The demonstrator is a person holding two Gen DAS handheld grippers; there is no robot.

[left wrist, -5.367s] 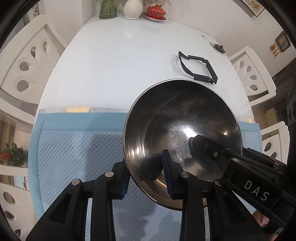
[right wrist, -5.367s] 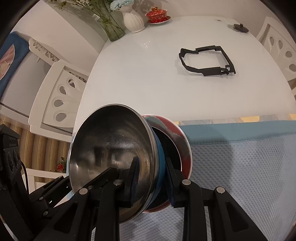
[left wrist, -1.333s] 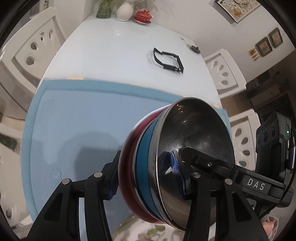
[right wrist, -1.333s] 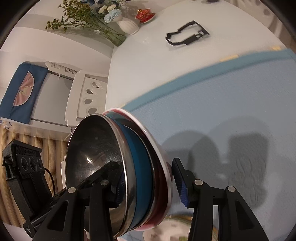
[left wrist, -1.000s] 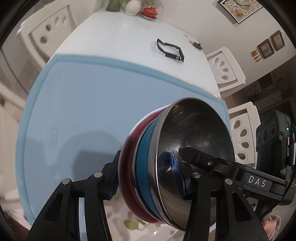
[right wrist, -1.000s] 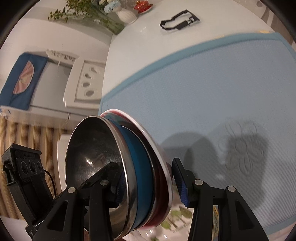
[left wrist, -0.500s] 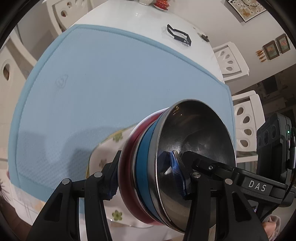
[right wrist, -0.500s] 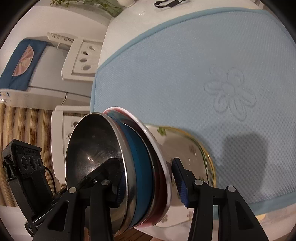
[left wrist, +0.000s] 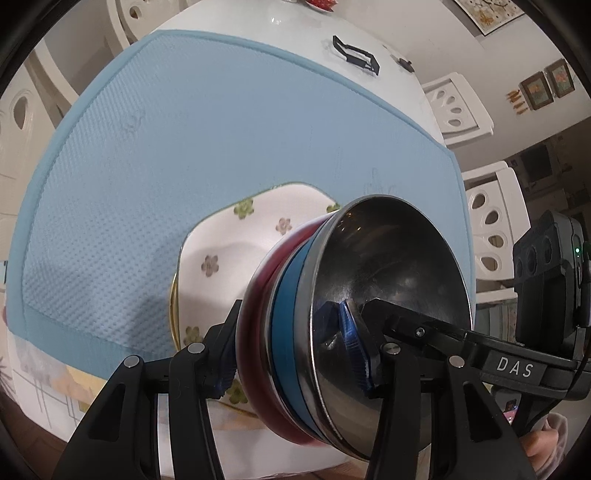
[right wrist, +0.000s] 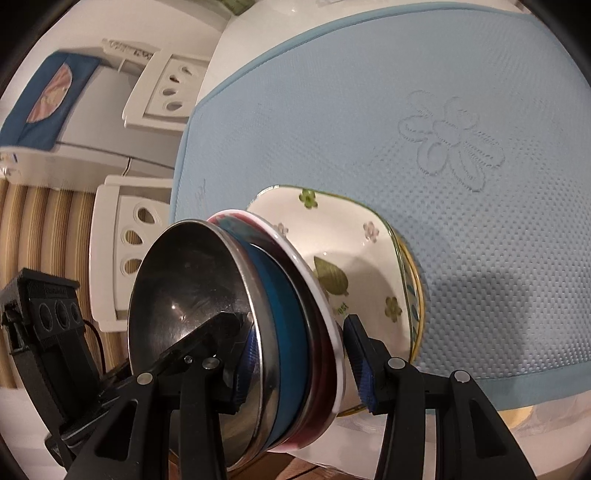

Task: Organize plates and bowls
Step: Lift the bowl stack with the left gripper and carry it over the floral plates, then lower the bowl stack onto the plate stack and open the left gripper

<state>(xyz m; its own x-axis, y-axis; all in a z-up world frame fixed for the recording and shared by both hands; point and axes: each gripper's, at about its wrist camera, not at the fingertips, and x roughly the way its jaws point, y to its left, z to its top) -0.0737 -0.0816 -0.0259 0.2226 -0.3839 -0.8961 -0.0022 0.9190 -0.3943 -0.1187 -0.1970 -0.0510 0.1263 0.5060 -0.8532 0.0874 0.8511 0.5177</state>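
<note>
Left wrist view: the left gripper [left wrist: 293,356] is clamped across a nested stack of three bowls held on edge. Its left finger presses the outside of the red bowl [left wrist: 255,295]; its right pad [left wrist: 352,345] sits inside the steel bowl [left wrist: 391,280]. A blue bowl [left wrist: 286,295] is sandwiched between the two, only its rim band showing. The steel bowl's mouth faces 3 o'clock. From 4 o'clock the right gripper [left wrist: 417,332], marked DAS, reaches into the steel bowl, its tip just beside the left pad. Behind the stack, toward 10 o'clock, lies a square flowered plate [left wrist: 229,254] on a blue mat [left wrist: 221,122]. The mat covers the near part of a white table [left wrist: 295,26]. A black frame [left wrist: 356,53] lies on the bare table at 12 o'clock, well apart from the plate. White chairs [left wrist: 454,107] stand at 2 o'clock.

Right wrist view: the right gripper [right wrist: 301,358] straddles the same stack. Its left finger lies inside the steel bowl [right wrist: 188,288]; its right pad [right wrist: 360,362] stands just off the white rim of the red bowl [right wrist: 314,306], a thin gap between them, so the jaws are not closed on the stack. The blue bowl [right wrist: 282,314] shows as a band between steel and red. The left gripper [right wrist: 207,339] enters the steel bowl from 8 o'clock. The plate [right wrist: 365,266] sits toward 2 o'clock of the stack, resting on another plate whose yellow edge shows beneath it. Both lie near the mat's [right wrist: 369,110] front edge. An embossed flower [right wrist: 447,136] marks the mat at 1 o'clock. Chairs [right wrist: 122,243] stand at 9 o'clock.
</note>
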